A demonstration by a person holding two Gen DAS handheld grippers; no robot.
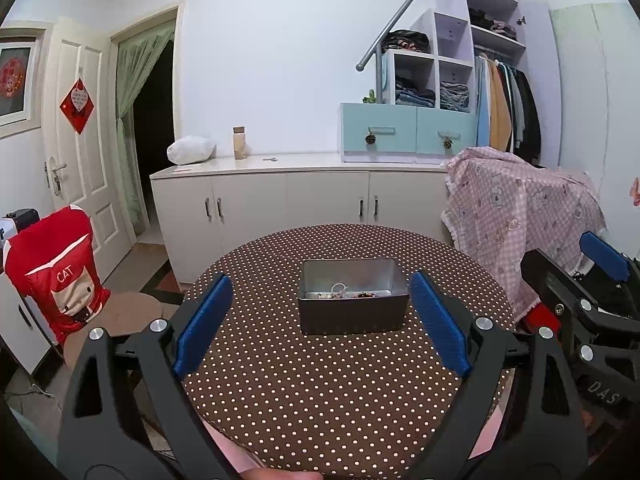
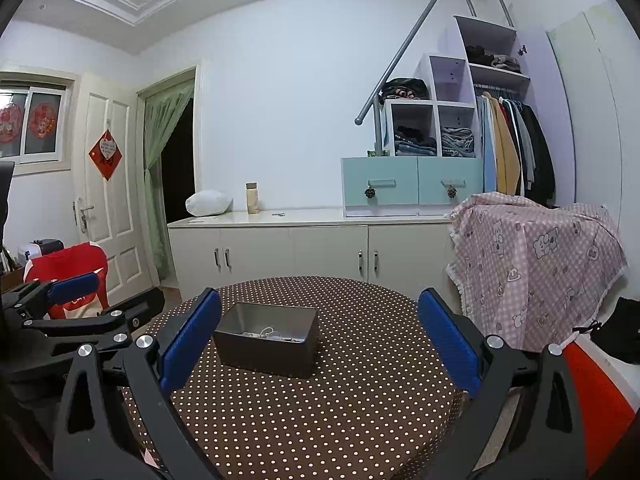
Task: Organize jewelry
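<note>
Left wrist view shows both grippers, left gripper and right gripper, fingers spread wide and empty, near the metal tin holding jewelry.

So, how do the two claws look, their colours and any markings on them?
Both are alike: the left claw and the right claw have black angular plastic frames, flat blue ribbed pads and round silver screws. The right claw's body carries white letters "DAS".
</note>
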